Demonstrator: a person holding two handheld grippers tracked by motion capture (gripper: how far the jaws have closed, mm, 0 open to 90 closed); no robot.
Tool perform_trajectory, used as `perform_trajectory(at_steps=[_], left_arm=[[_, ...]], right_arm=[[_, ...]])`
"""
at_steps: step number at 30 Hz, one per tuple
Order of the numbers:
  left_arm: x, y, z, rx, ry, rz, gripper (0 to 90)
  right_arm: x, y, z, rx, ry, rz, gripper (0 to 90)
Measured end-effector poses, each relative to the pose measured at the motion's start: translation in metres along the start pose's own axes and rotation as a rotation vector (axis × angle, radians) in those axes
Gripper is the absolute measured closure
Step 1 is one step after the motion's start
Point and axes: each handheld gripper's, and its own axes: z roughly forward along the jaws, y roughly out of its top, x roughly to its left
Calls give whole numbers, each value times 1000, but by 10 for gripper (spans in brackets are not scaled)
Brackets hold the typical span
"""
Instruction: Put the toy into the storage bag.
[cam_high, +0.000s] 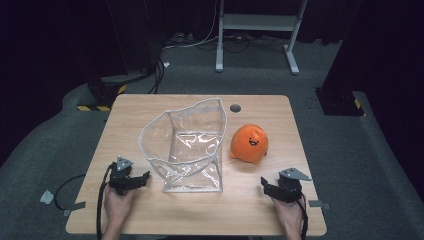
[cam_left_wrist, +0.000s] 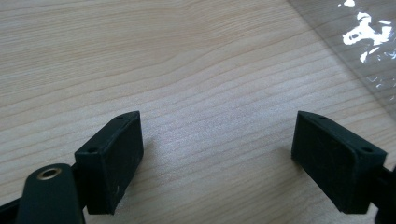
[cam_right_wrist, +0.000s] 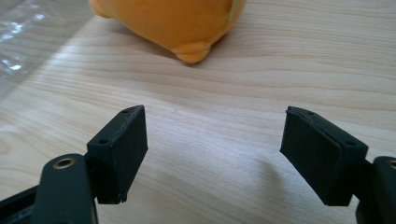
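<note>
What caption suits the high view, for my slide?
Two open grippers, left and right, flank a clear bag and orange plush.

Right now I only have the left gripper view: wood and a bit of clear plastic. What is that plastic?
Observer: A clear bag with white edging, standing open mid-table.
Operator: Anything else out there?
Observer: An orange plush toy with a smiling face, right of the bag, apart from it.
Operator: Right tool state?
Observer: The right tool is open with nothing between its jaws, low over the table, with the toy just ahead of it.
</note>
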Motion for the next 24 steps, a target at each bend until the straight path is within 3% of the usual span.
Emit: perform_trajectory(at_steps=[16, 24], left_arm=[[0, 0, 0, -1, 1, -1, 170], [0, 0, 0, -1, 0, 0, 170]], right_arm=[[7, -1, -6, -29, 52, 45, 223], [9, 6, -9, -51, 56, 37, 221]])
